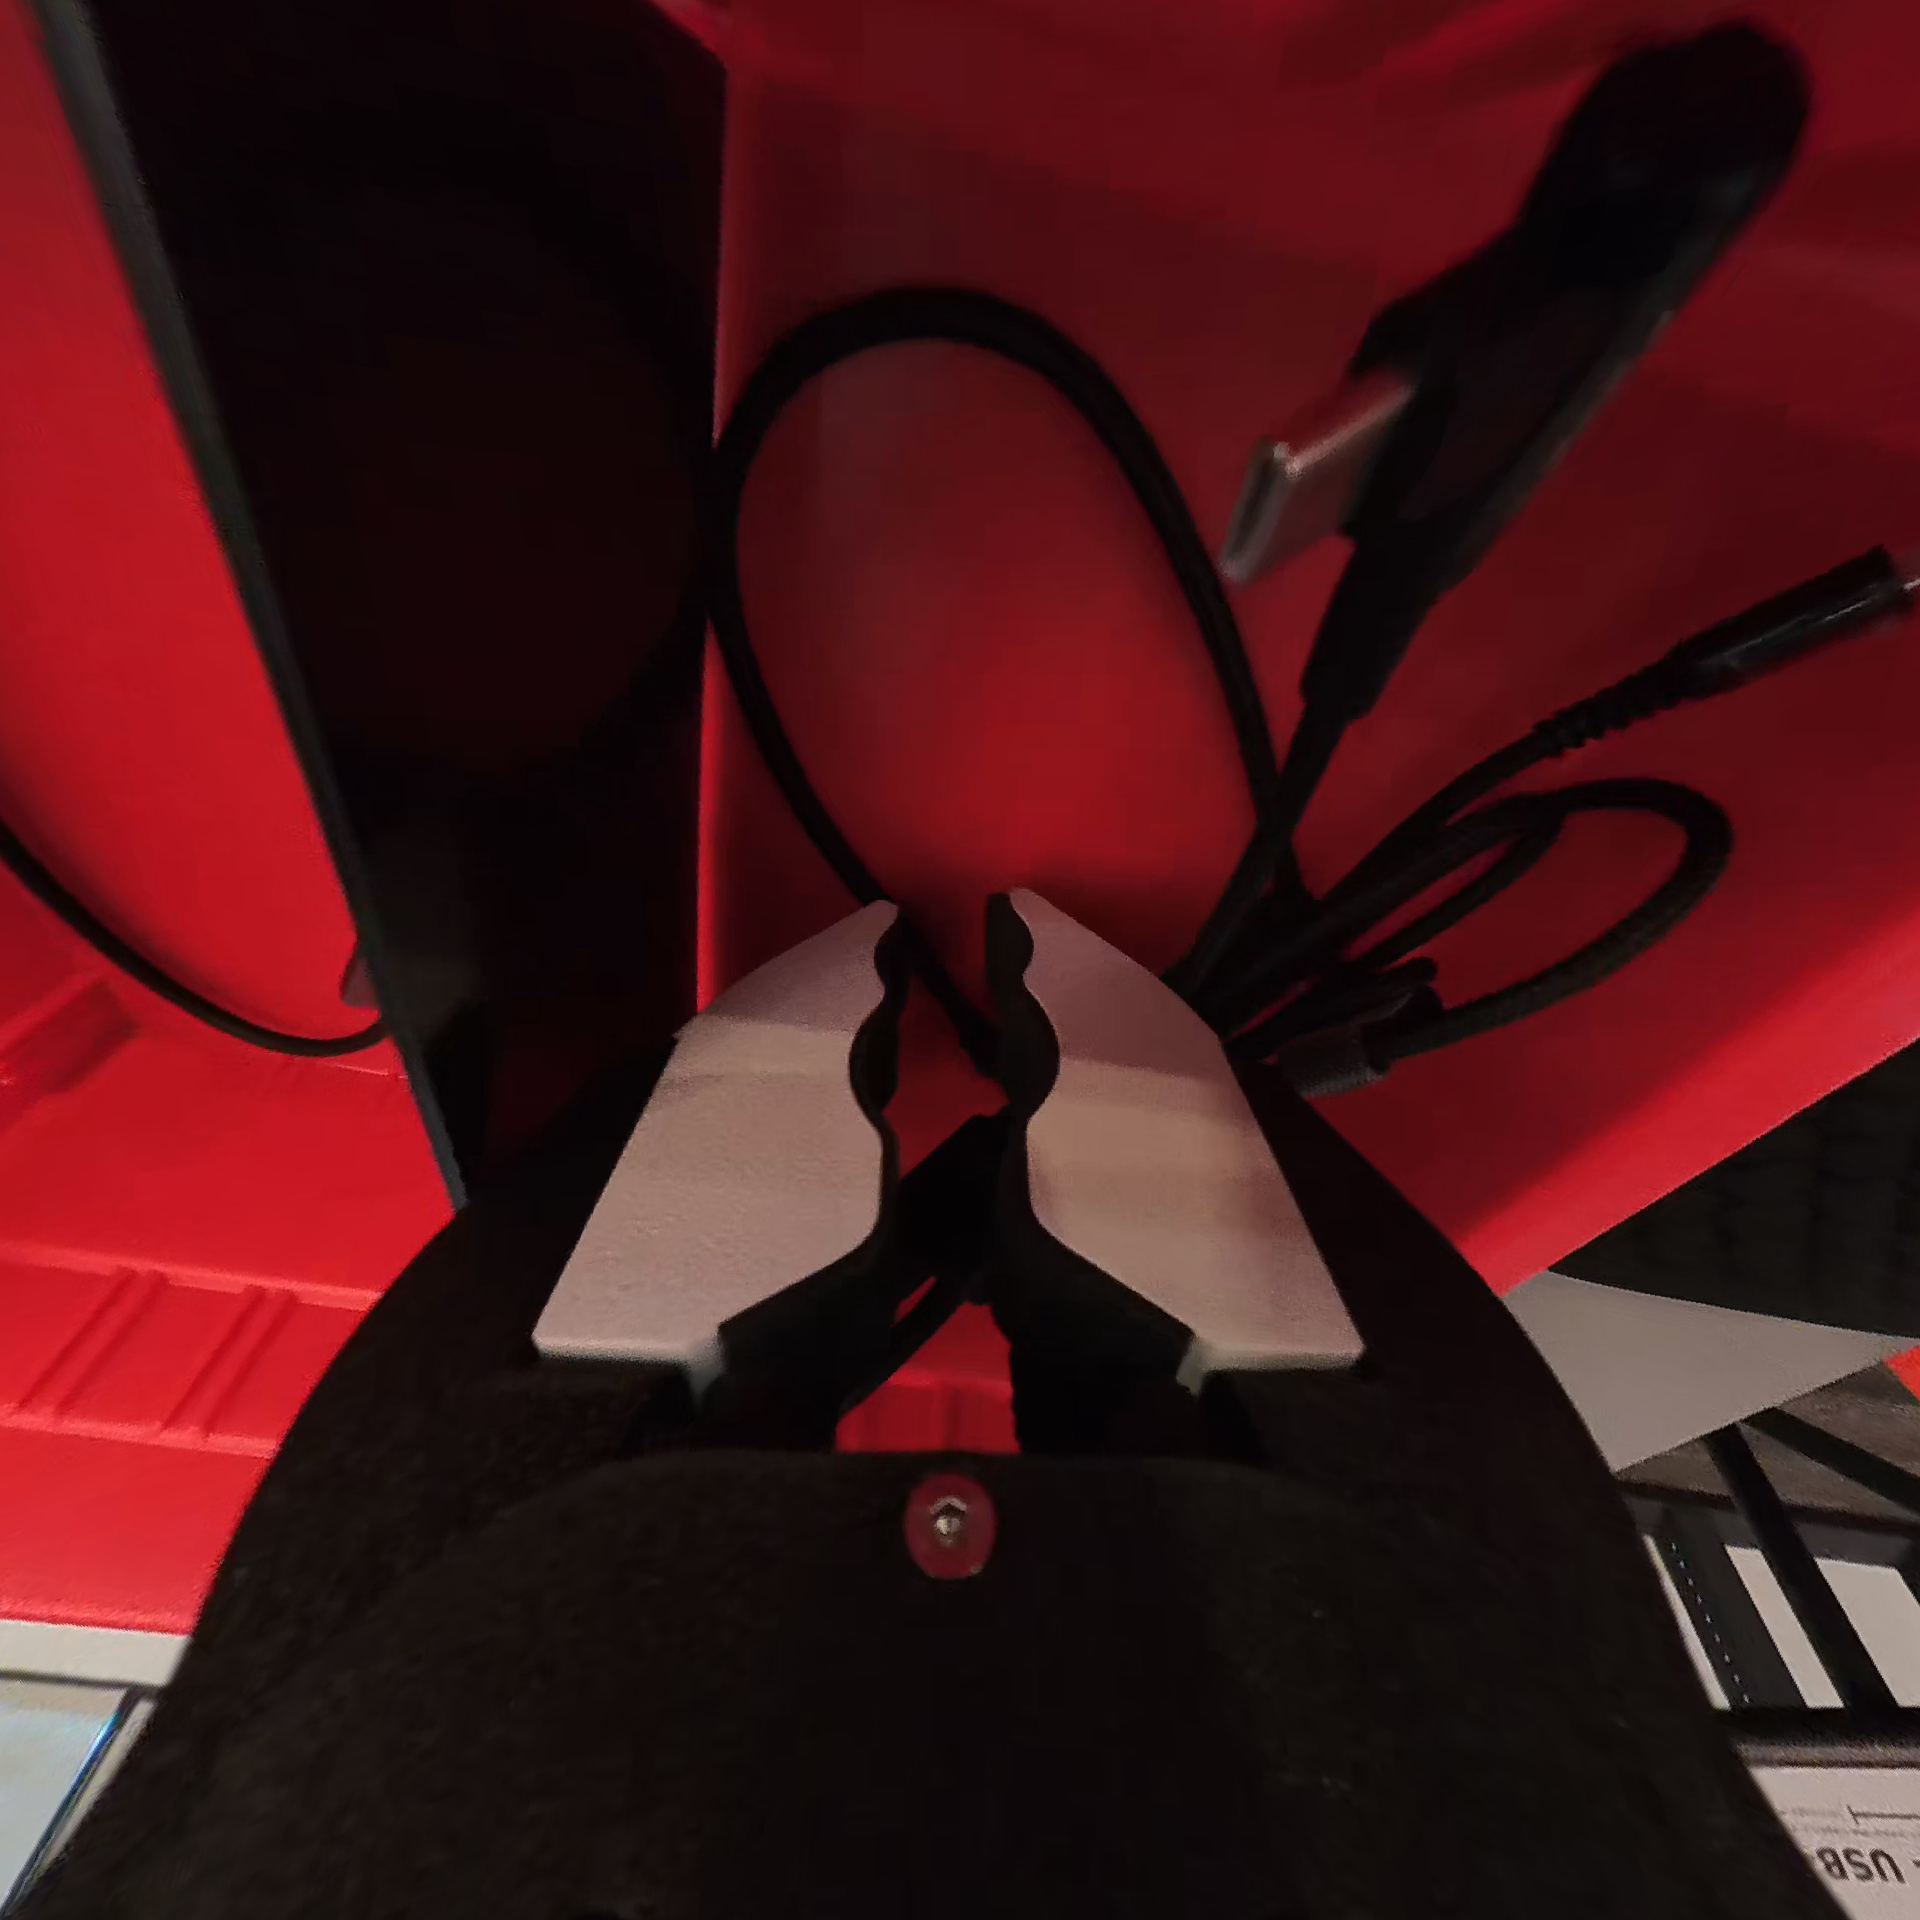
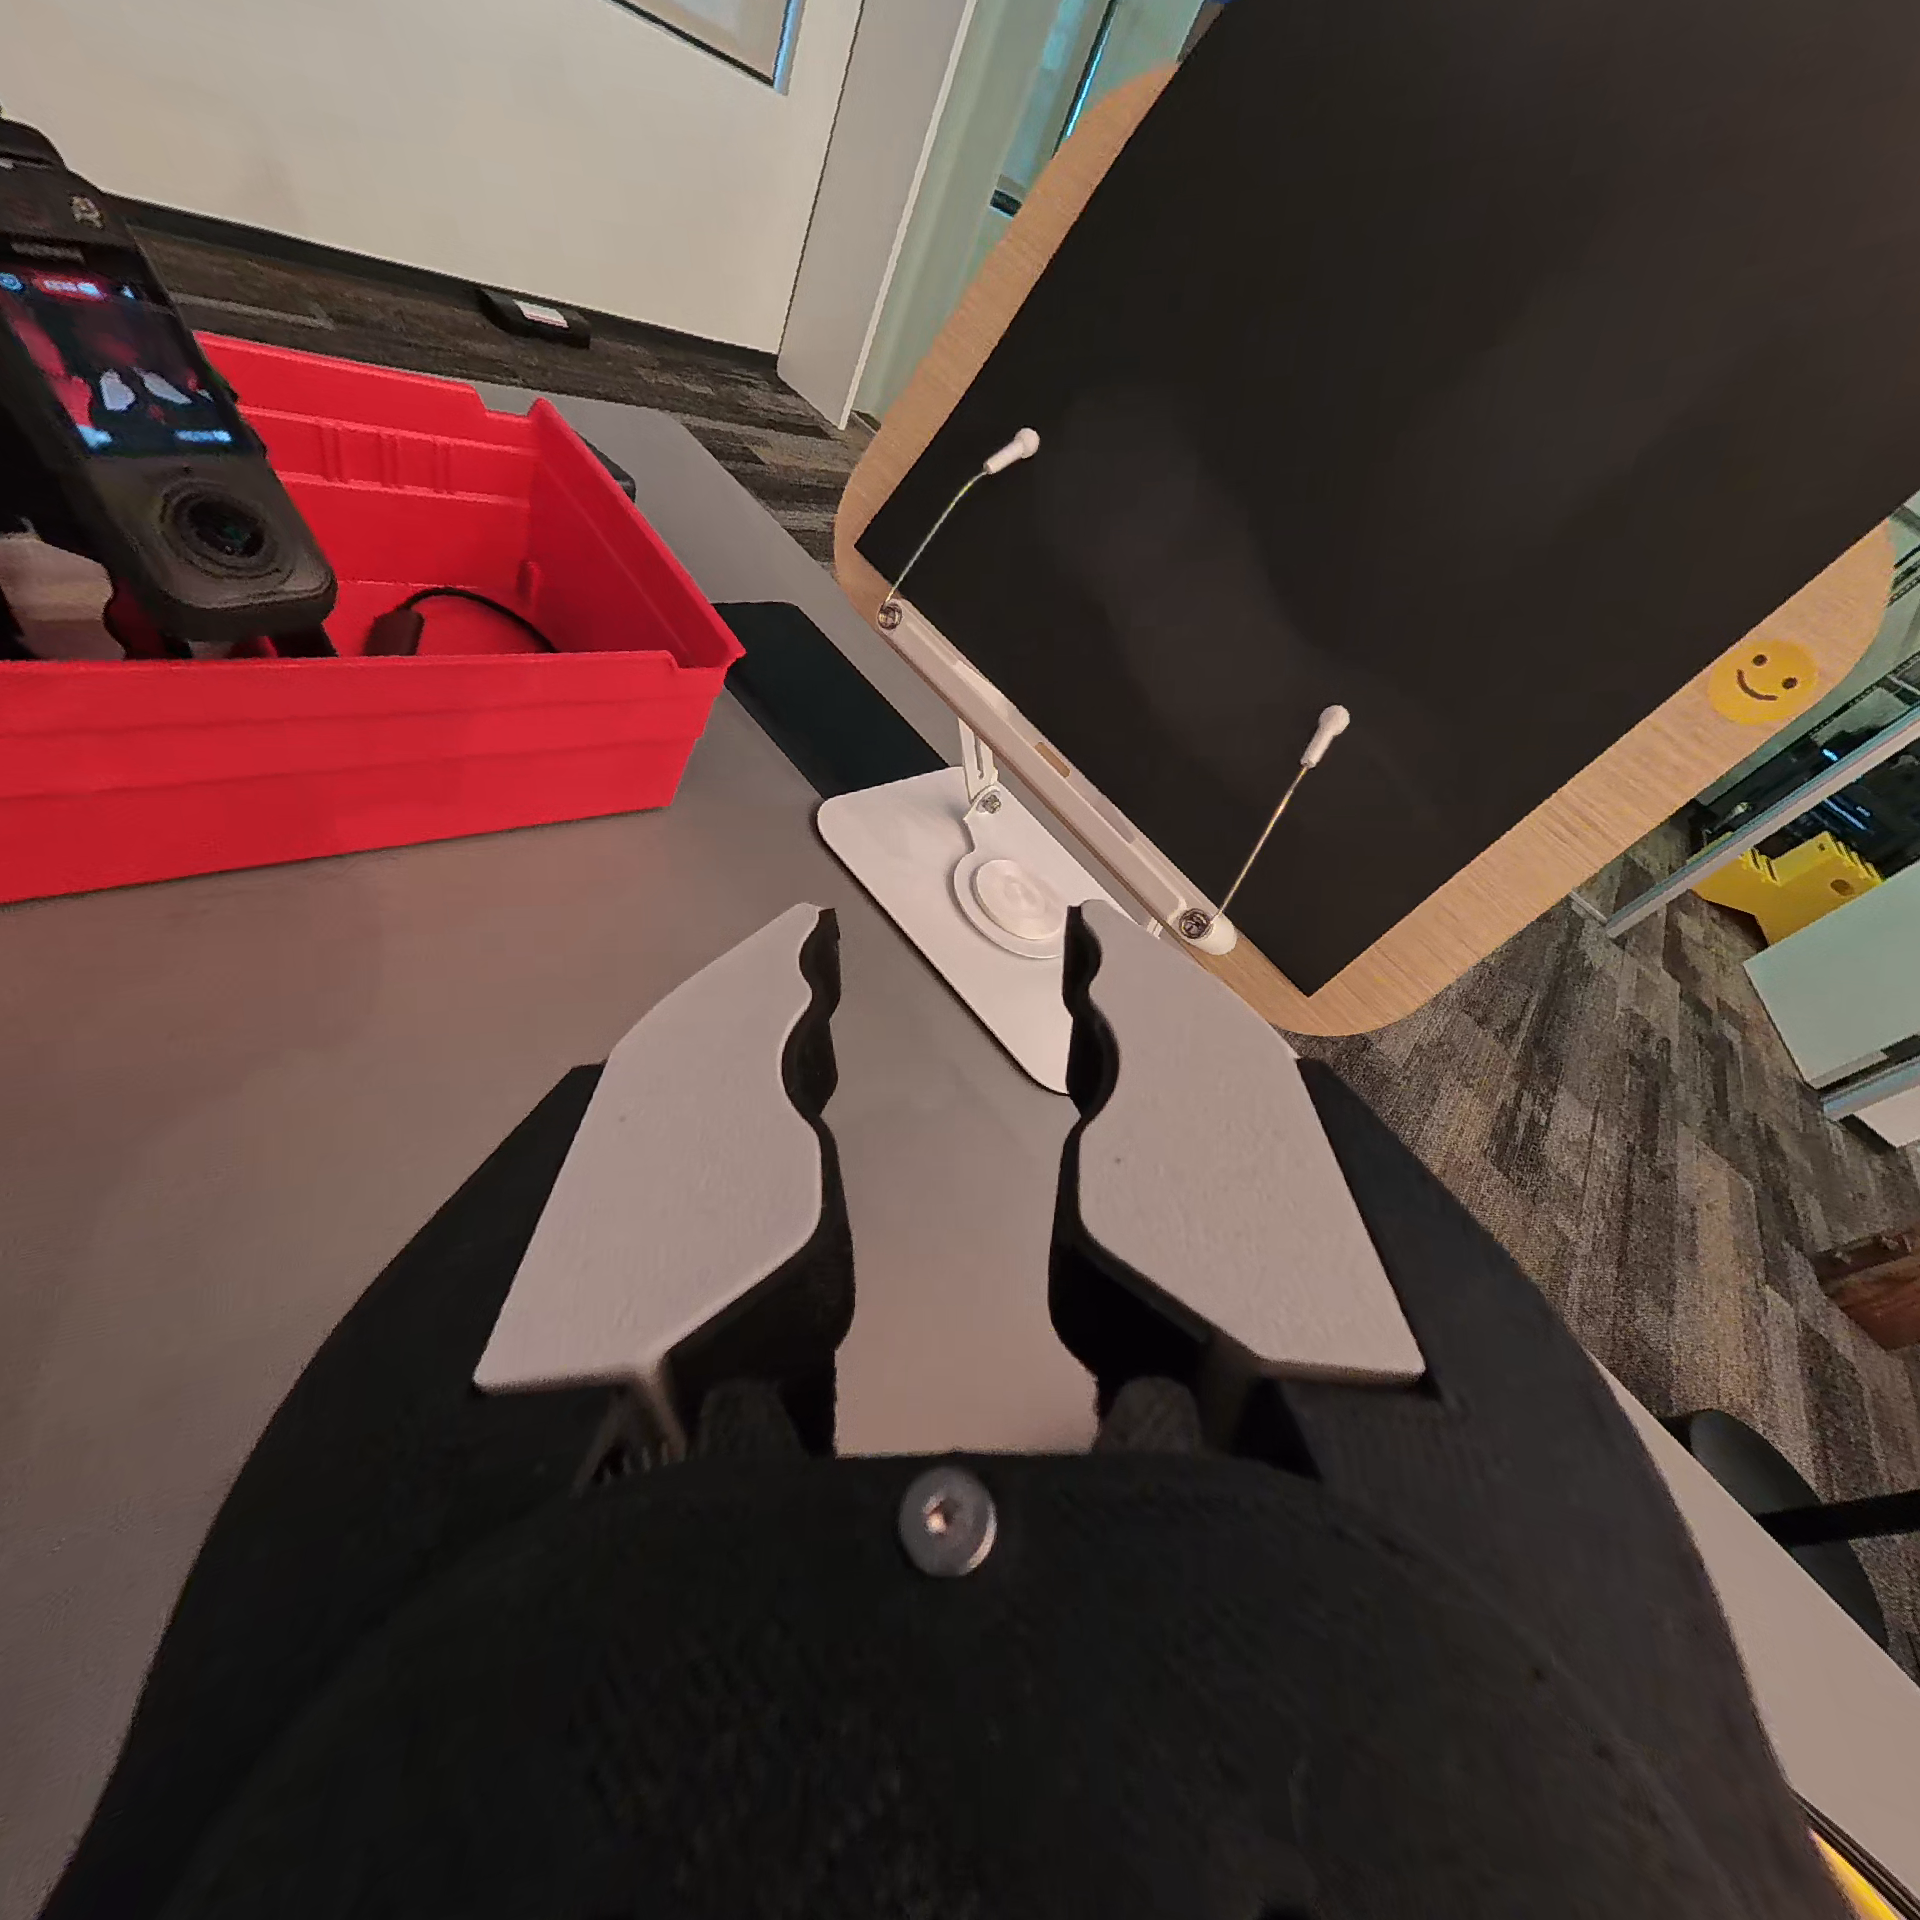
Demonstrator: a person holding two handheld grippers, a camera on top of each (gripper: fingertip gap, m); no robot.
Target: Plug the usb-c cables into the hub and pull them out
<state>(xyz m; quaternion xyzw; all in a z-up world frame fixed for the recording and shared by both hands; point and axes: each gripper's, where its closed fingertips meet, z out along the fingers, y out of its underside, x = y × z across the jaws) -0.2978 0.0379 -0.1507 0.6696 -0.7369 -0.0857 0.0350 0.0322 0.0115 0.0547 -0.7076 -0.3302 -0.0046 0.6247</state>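
Note:
In the left wrist view my left gripper (image 1: 953,909) reaches into a red bin (image 1: 987,675). Its fingers are nearly together with a thin black braided cable (image 1: 1091,364) running between them; the cable loops ahead of the tips. A black USB-C plug with a silver tip (image 1: 1320,468) lies ahead to the right. A second black connector (image 1: 1787,623) and a bundle of coiled cables (image 1: 1455,914) lie further right. A tall dark block (image 1: 436,520) stands to the left; I cannot tell whether it is the hub. My right gripper (image 2: 951,914) is open and empty above the grey table (image 2: 312,1039).
The red bin (image 2: 312,748) stands at the left of the table, with the left gripper's camera body (image 2: 197,520) over it. A black panel with a wood-coloured rim (image 2: 1455,416) on a white stand (image 2: 914,842) stands just ahead of my right gripper. Carpet lies beyond the table's right edge. The grippers' ends are close to 40 cm from one another.

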